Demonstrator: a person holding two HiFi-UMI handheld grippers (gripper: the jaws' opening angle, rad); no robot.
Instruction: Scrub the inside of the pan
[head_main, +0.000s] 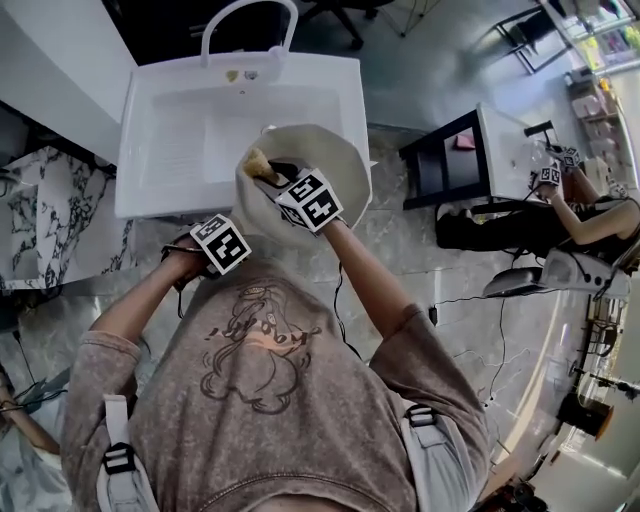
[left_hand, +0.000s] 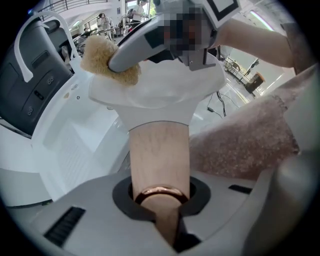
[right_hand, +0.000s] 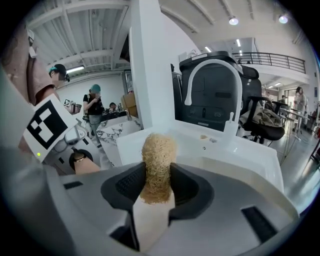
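Note:
A cream pan (head_main: 325, 150) is held tilted over the front edge of a white sink (head_main: 170, 150). My left gripper (head_main: 222, 243) is shut on the pan's wooden handle (left_hand: 159, 155), just ahead of its copper ring (left_hand: 159, 192). My right gripper (head_main: 285, 185) is shut on a tan fibrous scrubber (head_main: 258, 163) and reaches into the pan. The scrubber (left_hand: 104, 60) rests against the pan's inner wall (left_hand: 160, 95) near the far rim. In the right gripper view the scrubber (right_hand: 157, 160) sticks up between the jaws, and the left gripper (right_hand: 50, 130) shows at the left.
A curved white faucet (head_main: 250, 20) rises behind the sink. A marble counter (head_main: 40, 220) lies at the left. A black-framed table (head_main: 450, 160) and another seated person (head_main: 590, 215) are at the right. Cables trail on the grey floor (head_main: 440, 300).

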